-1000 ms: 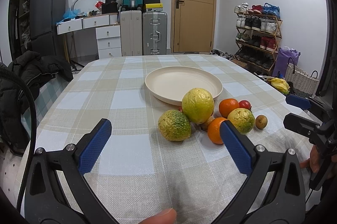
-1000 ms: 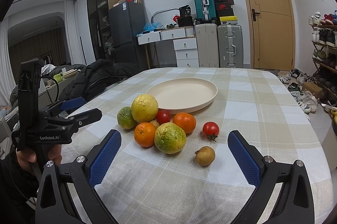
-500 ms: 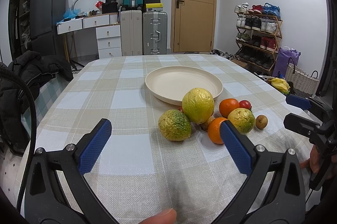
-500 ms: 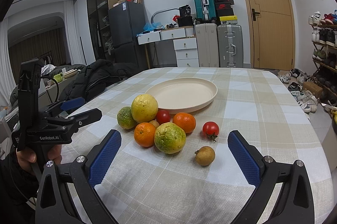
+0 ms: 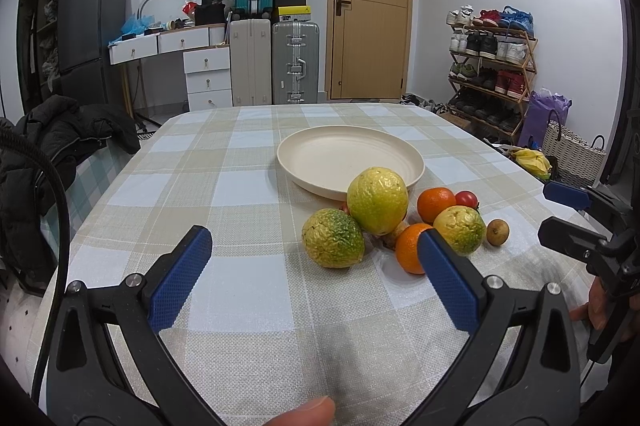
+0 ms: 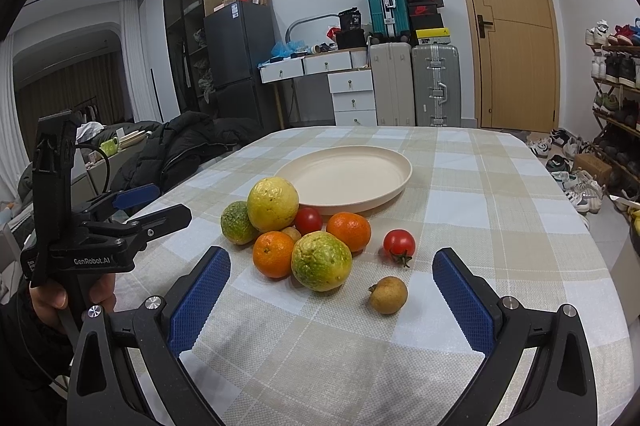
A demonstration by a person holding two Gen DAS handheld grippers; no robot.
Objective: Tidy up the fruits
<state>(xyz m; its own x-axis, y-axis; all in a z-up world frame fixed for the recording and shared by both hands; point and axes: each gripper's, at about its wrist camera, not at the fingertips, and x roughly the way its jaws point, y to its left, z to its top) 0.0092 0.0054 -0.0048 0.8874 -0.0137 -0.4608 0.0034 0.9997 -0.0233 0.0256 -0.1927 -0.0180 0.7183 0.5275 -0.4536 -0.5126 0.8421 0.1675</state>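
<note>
A cream plate [image 5: 350, 155] [image 6: 348, 173] stands mid-table, empty. In front of it lies a cluster of fruit: a big yellow citrus [image 5: 377, 195] [image 6: 273, 203], a green-yellow citrus [image 5: 333, 244] [image 6: 236, 228], another [image 5: 460, 229] [image 6: 322, 260], two oranges [image 6: 273, 254] [image 6: 349, 230], two tomatoes [image 6: 399, 243] [image 6: 308, 220] and a small brown fruit [image 6: 388, 294]. My left gripper [image 5: 314, 252] is open and empty, just short of the cluster. My right gripper [image 6: 331, 268] is open and empty, near the cluster's front; it also shows in the left wrist view [image 5: 566, 209].
The table has a checked cloth [image 5: 224, 185]. A black jacket [image 5: 60, 133] hangs on a chair at the left. Suitcases [image 5: 272, 65], drawers and a door stand behind. A shoe rack [image 5: 492, 65] and a basket [image 5: 572, 153] stand at the right.
</note>
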